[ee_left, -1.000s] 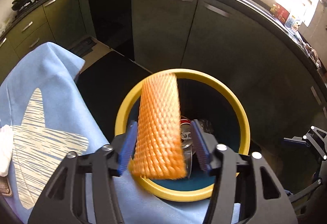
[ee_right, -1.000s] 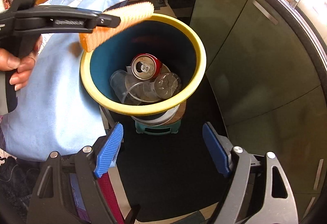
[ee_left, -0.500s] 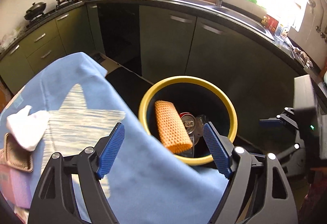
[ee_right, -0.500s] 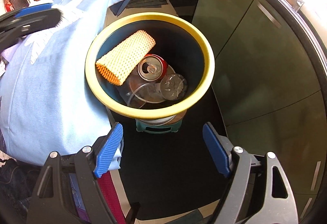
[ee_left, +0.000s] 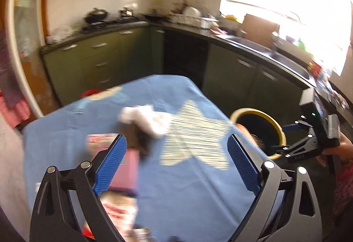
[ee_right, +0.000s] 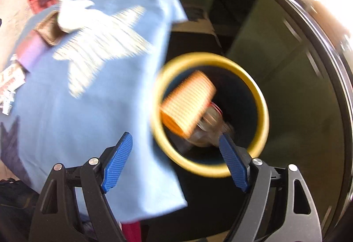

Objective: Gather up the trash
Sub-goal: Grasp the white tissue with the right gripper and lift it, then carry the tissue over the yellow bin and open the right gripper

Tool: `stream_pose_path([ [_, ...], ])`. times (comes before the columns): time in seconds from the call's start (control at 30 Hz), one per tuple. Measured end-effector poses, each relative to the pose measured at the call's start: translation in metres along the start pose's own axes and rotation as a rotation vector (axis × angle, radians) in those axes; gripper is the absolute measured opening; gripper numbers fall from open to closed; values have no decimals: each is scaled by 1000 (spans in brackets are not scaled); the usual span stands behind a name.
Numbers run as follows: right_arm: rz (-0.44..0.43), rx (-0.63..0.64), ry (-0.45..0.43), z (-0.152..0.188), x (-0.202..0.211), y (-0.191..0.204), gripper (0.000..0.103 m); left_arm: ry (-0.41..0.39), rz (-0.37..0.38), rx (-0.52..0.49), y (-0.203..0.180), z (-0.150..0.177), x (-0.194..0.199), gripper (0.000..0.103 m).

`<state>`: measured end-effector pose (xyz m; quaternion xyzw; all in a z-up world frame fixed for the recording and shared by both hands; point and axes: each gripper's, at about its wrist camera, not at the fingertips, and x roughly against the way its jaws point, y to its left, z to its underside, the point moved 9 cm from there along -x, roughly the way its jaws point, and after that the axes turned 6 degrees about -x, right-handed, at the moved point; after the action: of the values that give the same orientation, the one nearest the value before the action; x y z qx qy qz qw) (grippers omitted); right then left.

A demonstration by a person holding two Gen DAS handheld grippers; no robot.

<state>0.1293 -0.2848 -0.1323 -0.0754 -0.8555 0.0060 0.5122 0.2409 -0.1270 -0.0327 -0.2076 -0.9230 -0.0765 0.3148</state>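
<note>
- The left gripper [ee_left: 174, 162] is over the blue cloth [ee_left: 194, 193], jaws opening wide with nothing between them — the white crumpled wad [ee_left: 145, 119] lies just ahead, slightly left, nearer this hand.
- The wad looks soft and blurred, resting against a brown packet [ee_left: 136, 138].
- The right gripper [ee_right: 174, 160] gapes empty beside the yellow-rimmed bin [ee_right: 262, 109], where the orange foam net [ee_right: 187, 103] lies.

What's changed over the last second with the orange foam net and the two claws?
The left claw let the orange foam net drop into the yellow-rimmed bin, then swung back over the blue cloth, jaws opening and empty. The right claw is unchanged: open, empty.
</note>
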Motion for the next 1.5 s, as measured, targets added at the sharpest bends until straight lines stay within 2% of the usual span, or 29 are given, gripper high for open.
stream_pose_path([
  [0.07,-24,45,-15,-18,3,25,76,-18,-113,26,52,6,12,93],
  [0.17,-88,109,-46,-54,9,72,76,-24,-243,76,115,19,17,94],
  [0.27,-109,152,-89,-89,12,110,76,-36,-302,144,166,35,16,94],
  [0.37,-113,183,-109,-121,3,138,70,-12,-341,220,205,57,5,94],
  [0.43,-126,208,-92,-135,-7,156,60,4,-344,245,216,67,-5,94],
  [0.57,-140,255,-61,-155,-31,184,56,15,-339,271,225,77,-14,94],
  [0.73,-147,281,-28,-163,-56,208,50,-5,-336,314,223,80,-18,94],
  [0.77,-145,283,-21,-164,-59,209,49,-2,-342,314,223,81,-19,94],
  [0.8,-137,284,-13,-164,-65,210,44,-1,-346,314,221,81,-19,94],
  [0.9,-151,288,23,-164,-77,212,21,6,-337,321,219,85,-22,94],
  [0.93,-146,290,23,-164,-79,210,5,9,-332,322,218,85,-24,94],
  [0.97,-133,293,4,-167,-77,209,3,9,-328,320,216,85,-26,94],
  [1.1,-131,255,-84,-182,-48,196,3,-5,-333,308,213,84,-27,94],
  [1.27,-114,180,-180,-195,-1,162,3,-1,-336,319,214,87,-32,94],
  [1.5,-24,27,-275,-181,64,70,3,3,-336,343,219,90,-34,94],
])
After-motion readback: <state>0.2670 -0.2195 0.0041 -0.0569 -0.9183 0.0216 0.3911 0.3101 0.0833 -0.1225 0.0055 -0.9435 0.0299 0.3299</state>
